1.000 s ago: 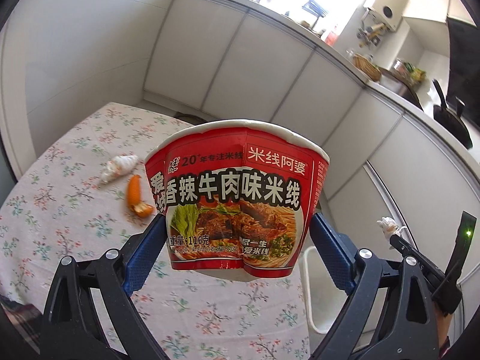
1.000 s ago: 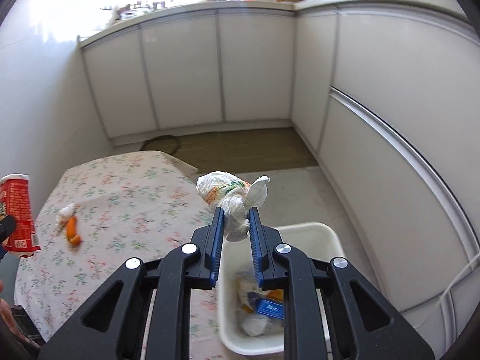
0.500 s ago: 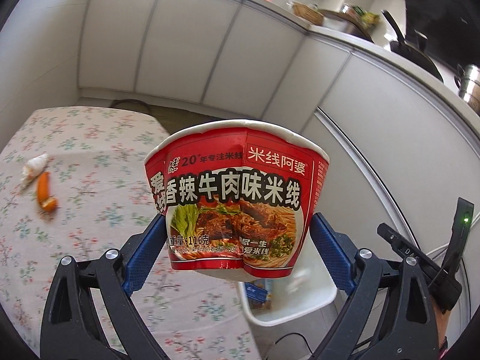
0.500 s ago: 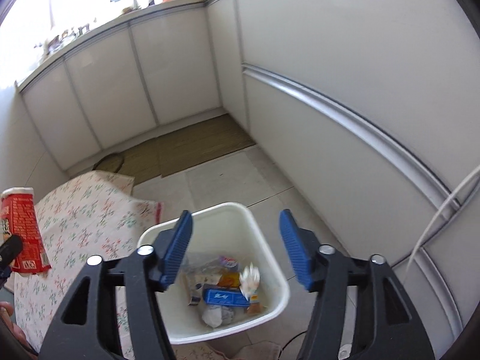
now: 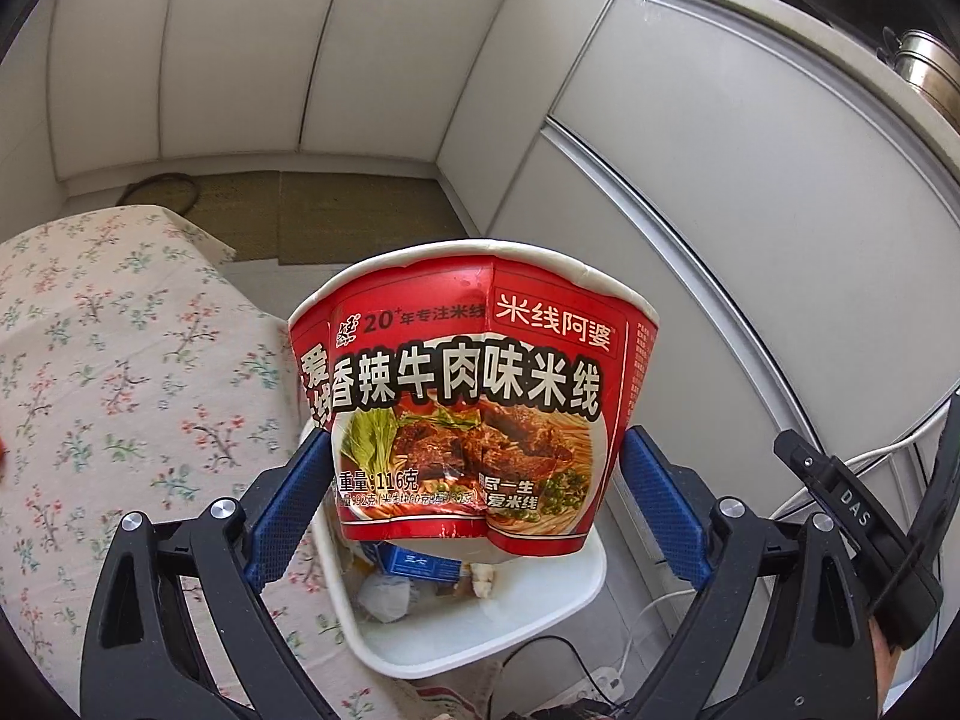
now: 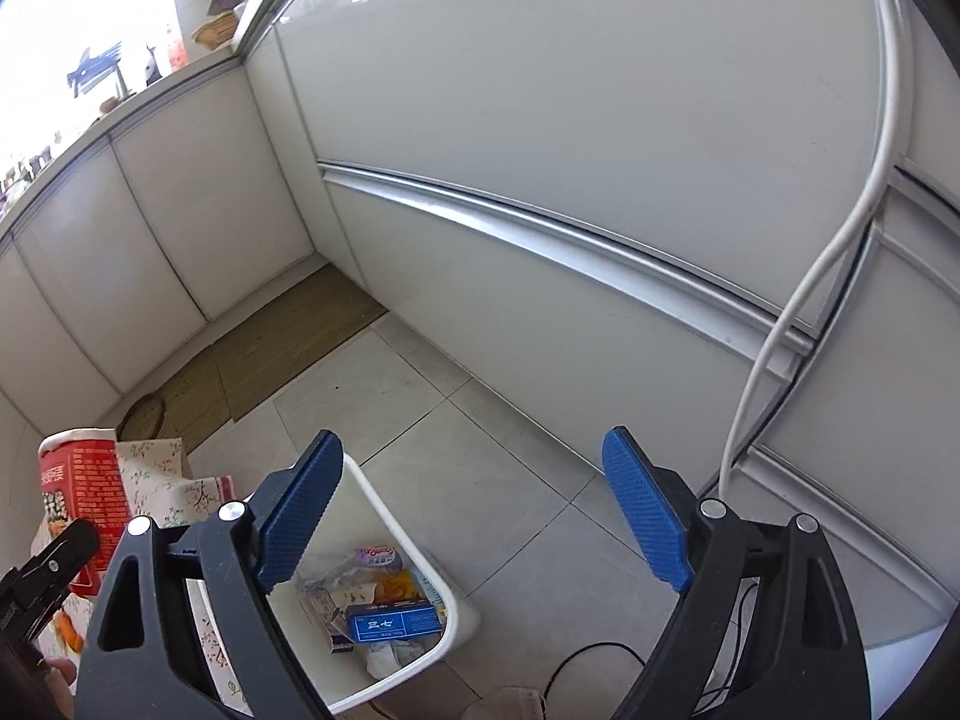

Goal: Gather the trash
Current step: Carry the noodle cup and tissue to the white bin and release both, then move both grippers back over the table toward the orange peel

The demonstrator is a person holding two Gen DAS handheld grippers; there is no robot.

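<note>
Your left gripper [image 5: 474, 498] is clamped on a red instant rice-noodle bowl [image 5: 474, 408], its blue pads pressed against the bowl's lower sides. The bowl sits upright, white rim on top, and its paper wall is creased down the front. It hangs above a white plastic trash bin [image 5: 540, 612] on the tiled floor, just beside the table with the floral tablecloth [image 5: 120, 372]. The bowl looks to be over the bin's near half rather than its middle.

Your right gripper [image 6: 474, 516] is off to the side of the bin, its jaws opening wide with nothing between them. Below it the bin already holds a blue carton [image 6: 393, 621], wrappers and crumpled tissue.

To finish this step well, bring the bowl a little further over the middle of the bin before letting go, so its wide rim does not catch the bin's edge and tip onto the floor. Lower it close to the contents, then spread the jaws fully in one move; the crushed wall may spring back and cling to a pad. Keep your right gripper clear of the drop. A white cable [image 5: 636, 612] and a dark one lie on the floor by the bin.
</note>
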